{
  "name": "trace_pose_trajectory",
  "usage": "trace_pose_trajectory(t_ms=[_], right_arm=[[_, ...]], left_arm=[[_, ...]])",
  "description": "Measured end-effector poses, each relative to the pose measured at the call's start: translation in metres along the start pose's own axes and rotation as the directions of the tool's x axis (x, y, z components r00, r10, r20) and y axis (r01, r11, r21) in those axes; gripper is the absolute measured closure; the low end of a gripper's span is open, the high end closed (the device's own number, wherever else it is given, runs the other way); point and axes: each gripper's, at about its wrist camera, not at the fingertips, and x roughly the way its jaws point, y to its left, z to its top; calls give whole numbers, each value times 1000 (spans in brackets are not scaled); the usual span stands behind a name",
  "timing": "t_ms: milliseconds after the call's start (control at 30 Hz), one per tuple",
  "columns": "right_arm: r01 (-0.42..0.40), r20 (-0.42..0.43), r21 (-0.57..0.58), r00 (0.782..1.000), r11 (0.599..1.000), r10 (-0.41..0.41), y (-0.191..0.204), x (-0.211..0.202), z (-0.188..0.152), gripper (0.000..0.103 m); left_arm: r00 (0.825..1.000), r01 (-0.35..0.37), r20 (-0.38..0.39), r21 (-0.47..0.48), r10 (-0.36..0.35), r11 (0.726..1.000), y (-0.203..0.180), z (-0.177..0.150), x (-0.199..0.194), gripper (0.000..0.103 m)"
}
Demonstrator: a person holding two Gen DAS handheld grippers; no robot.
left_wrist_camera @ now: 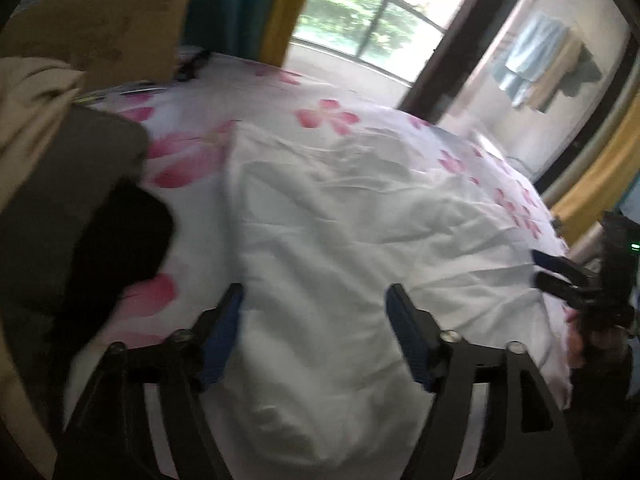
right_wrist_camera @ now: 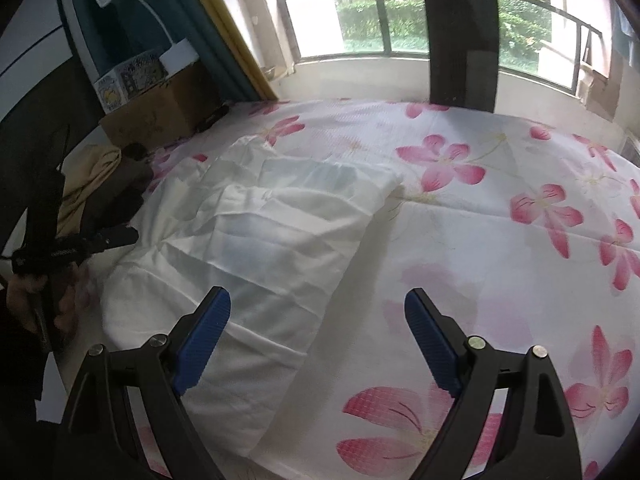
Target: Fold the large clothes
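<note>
A white garment (left_wrist_camera: pixel 340 220) lies folded and wrinkled on a bed with a pink-flowered sheet (left_wrist_camera: pixel 324 116). My left gripper (left_wrist_camera: pixel 315 288) hovers open over the garment's near part, with nothing between its blue pads (left_wrist_camera: pixel 224 332). My right gripper (left_wrist_camera: pixel 536 267) shows at the garment's right edge in the left wrist view. In the right wrist view the same garment (right_wrist_camera: pixel 256 232) lies to the left, and my right gripper (right_wrist_camera: pixel 318 291) is open above its near right edge, pads (right_wrist_camera: pixel 202 336) empty. The left gripper (right_wrist_camera: pixel 116 236), held by a hand, sits at the garment's left side.
A pile of beige, brown and black clothes (left_wrist_camera: pixel 60 184) lies on the bed's left side. A cardboard box (right_wrist_camera: pixel 160 116) stands behind it. Teal and yellow curtains (right_wrist_camera: pixel 224 40) and a window with a railing (right_wrist_camera: pixel 360 20) lie beyond the bed. Flowered sheet (right_wrist_camera: pixel 520 240) spreads to the right.
</note>
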Motion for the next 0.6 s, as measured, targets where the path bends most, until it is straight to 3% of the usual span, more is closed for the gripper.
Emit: trace_pose_trajectory(t_ms=[67, 200, 367, 600], right_arm=[[5, -27, -10, 1000, 1000, -6, 0, 12, -3, 15], [-12, -53, 21, 999, 1000, 14, -5, 33, -6, 15], [7, -43, -10, 999, 1000, -7, 0, 37, -4, 14], [6, -38, -6, 999, 1000, -6, 0, 38, -5, 14]], left_arm=[[998, 59, -23, 19, -59, 998, -6, 0, 4, 24], [975, 214, -69, 13, -213, 977, -23, -3, 14, 24], [954, 291, -49, -85, -296, 953, -26, -1, 23, 20], [949, 310, -37, -55, -312, 949, -43, 3, 25, 18]])
